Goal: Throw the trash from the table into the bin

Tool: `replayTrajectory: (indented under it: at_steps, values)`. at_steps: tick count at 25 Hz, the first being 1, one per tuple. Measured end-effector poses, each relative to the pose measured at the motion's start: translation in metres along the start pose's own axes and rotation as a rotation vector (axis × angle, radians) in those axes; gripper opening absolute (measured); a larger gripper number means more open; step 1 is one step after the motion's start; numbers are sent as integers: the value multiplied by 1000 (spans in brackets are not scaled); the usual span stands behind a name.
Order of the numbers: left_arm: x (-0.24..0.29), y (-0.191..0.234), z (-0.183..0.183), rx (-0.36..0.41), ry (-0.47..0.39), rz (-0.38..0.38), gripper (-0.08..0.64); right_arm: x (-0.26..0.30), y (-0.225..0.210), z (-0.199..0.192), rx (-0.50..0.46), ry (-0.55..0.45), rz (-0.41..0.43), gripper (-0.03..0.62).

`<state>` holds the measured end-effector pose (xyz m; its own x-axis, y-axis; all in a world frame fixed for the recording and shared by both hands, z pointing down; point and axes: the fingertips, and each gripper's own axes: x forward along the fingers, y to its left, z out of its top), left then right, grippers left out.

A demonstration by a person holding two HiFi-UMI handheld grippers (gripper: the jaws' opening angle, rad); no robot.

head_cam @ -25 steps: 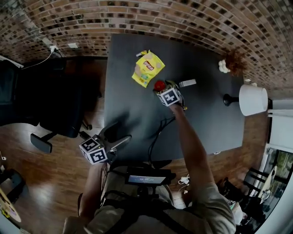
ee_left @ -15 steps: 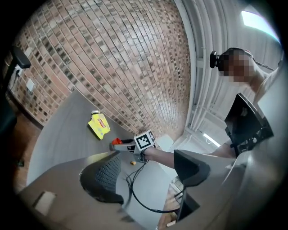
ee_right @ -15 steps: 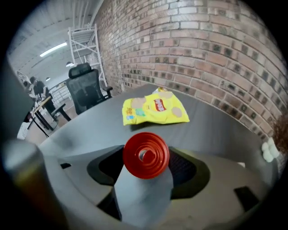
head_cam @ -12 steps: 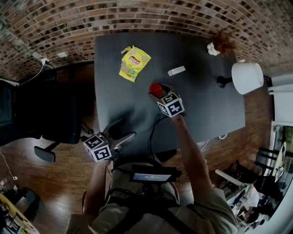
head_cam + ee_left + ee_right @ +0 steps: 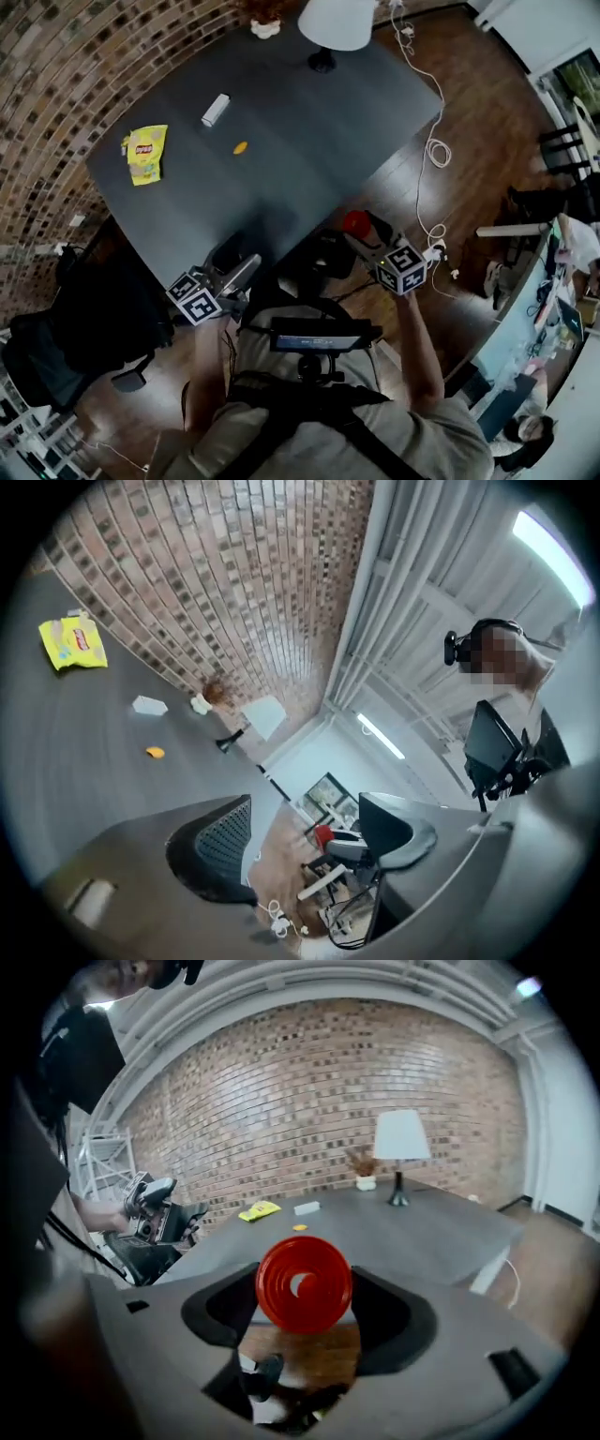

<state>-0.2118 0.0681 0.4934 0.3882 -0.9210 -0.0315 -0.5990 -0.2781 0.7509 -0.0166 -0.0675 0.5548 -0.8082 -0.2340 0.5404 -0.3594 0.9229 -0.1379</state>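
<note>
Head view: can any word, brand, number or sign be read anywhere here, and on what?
No text here reads clearly.
Yellow bag: a red logo patch, too small to read.
Left marker cube and right marker cube: black-and-white square patterns, no letters or numbers.
Chest screen: blurred, unreadable.
Red cup: no print shows.

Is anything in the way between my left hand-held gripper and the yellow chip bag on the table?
Nothing visible. Only bare dark tabletop lies between the left hand-held gripper, whose empty jaws have just been closing, and the yellow crinkled chip bag near the far edge.
</note>
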Motion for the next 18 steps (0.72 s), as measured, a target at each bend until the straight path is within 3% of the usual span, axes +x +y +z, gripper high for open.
replayTrajectory:
  at_steps: [5,10,18]
  values:
    - [66,-55,-55,92,172,-80,347,-82,-36,-87,136,-3,-142,301]
    - [130,-100,-91,185,316,-179,348,-100,-33,-134,127,67,-187,301]
    - [176,-115,-142,150,498,-275,347,-90,-22,-168,82,194,-220,301]
